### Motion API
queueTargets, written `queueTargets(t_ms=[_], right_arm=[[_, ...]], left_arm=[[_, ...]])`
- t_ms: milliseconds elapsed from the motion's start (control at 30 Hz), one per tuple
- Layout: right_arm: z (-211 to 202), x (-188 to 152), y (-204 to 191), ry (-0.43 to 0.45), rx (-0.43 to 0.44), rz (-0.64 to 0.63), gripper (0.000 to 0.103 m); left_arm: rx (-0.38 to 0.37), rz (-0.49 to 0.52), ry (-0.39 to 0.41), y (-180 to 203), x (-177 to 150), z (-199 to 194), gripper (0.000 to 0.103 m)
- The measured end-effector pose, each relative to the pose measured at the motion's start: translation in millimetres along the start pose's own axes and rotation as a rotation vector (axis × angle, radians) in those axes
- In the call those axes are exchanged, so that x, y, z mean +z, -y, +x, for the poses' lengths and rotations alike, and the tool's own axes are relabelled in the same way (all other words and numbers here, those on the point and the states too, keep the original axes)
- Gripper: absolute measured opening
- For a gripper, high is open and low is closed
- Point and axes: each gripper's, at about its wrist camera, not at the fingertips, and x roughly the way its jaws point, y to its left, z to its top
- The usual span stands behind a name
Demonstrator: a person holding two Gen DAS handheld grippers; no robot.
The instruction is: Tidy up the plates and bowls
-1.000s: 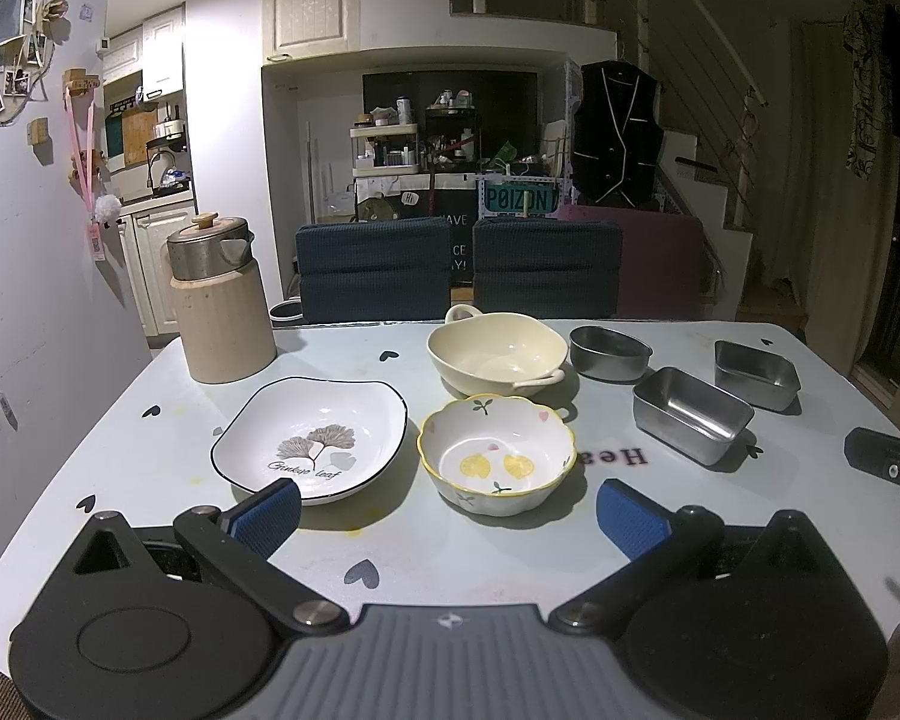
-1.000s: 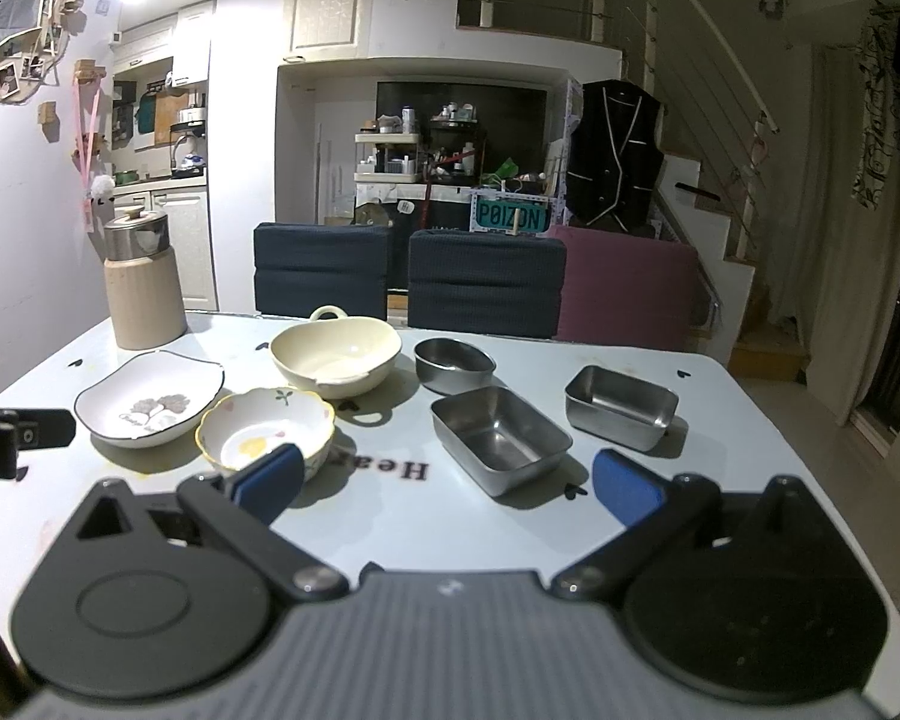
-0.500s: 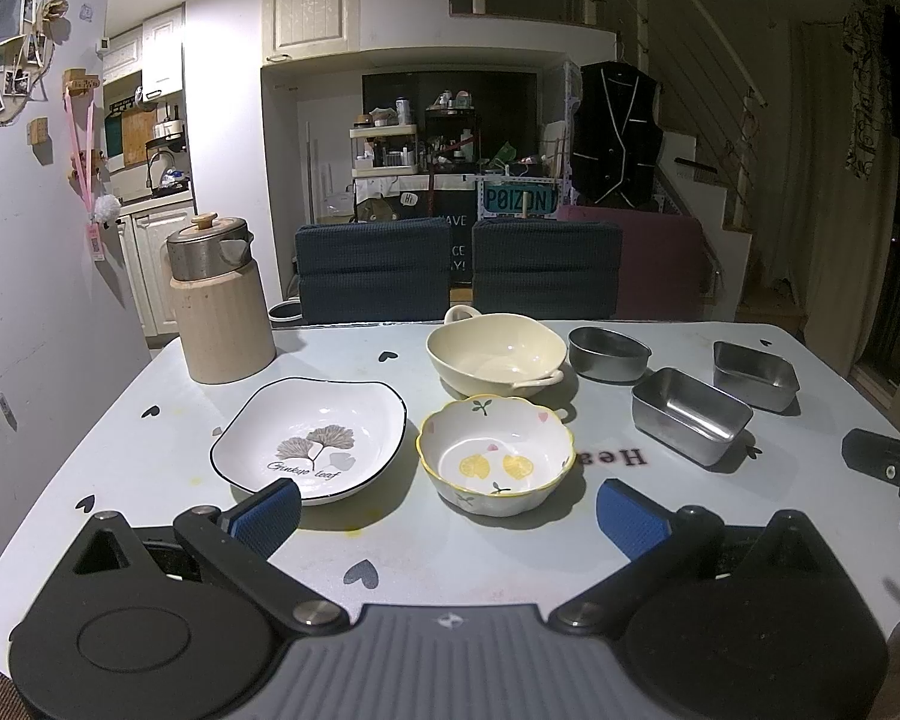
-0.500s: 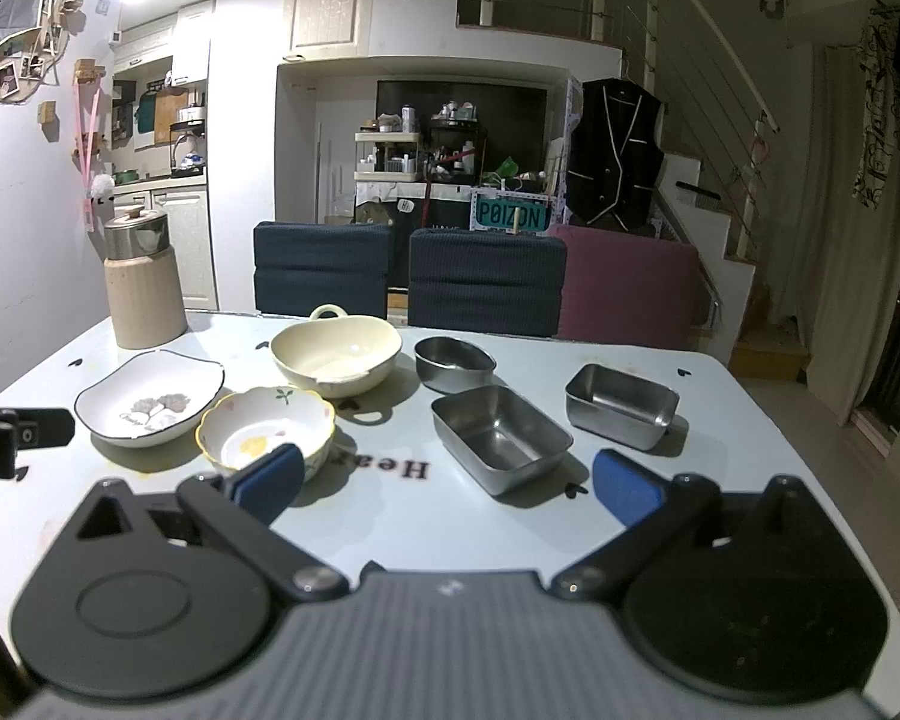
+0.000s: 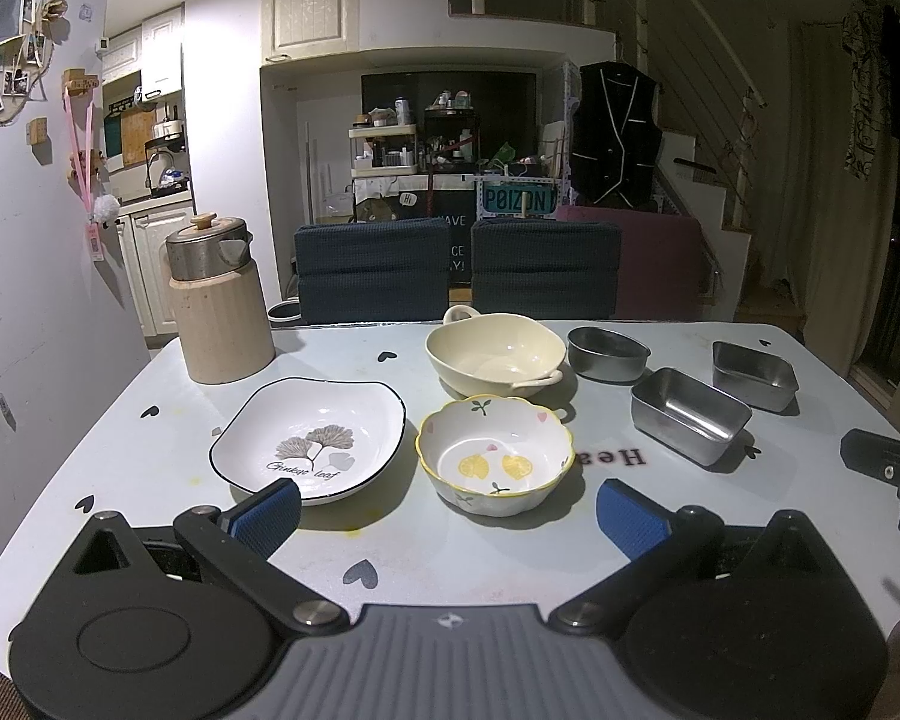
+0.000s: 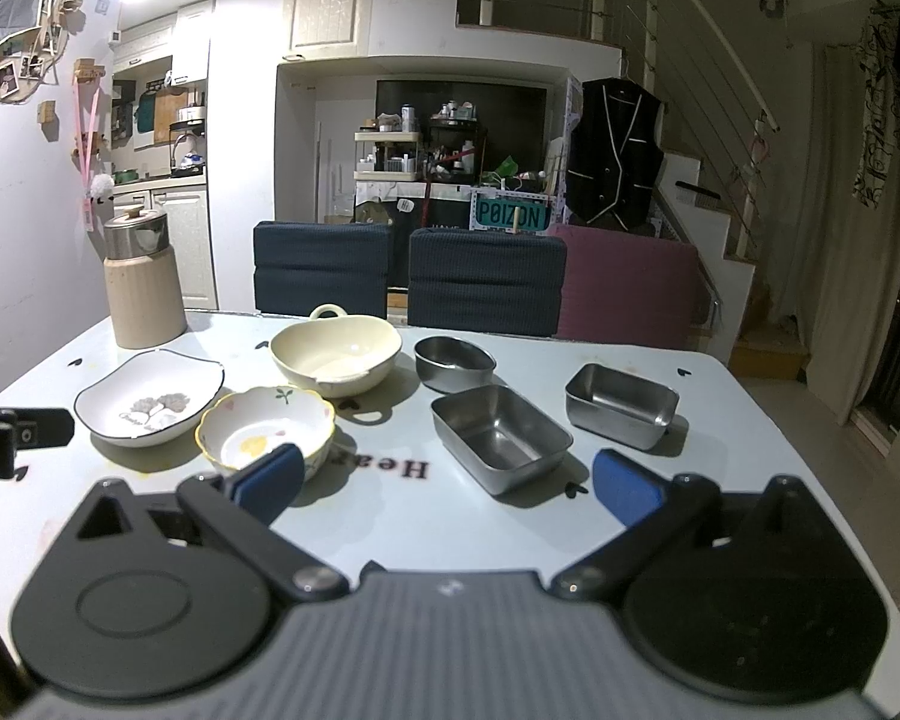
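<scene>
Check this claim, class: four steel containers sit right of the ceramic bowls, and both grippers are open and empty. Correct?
Not quite: the right wrist view shows three steel containers, one oval and two rectangular. The left gripper and right gripper are open and empty.

right gripper (image 5: 888,468) cut off at the frame edge, plate's (image 5: 309,432) near rim behind a blue pad (image 5: 267,513)

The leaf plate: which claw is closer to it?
Left. The left claw hangs open just in front of the leaf plate, one pad at its near rim. The right claw, also open, is farther right, facing the steel trays.
</scene>
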Motion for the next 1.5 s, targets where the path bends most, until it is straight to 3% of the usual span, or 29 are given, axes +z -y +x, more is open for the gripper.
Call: queueTargets(t_ms=[767,1067,1500], right_arm=[[1.6,-0.2,-0.8,-0.007,-0.002,0.002,0.103],[12.6,5.3,-9.4,-0.020,0.014,0.010,0.103],[53.3,45.3,-54.4,0.040,0.158,0.008,0.103]], left_arm=[[0.005,-0.008,-0.006,-5.6,2.4,-4.0,0.103],[0.045,-0.064,-0.002,-44.7,6.8,-2.8,0.103],[0.141,-0.079,0.050,-110.5,43.6,24.6,0.103]])
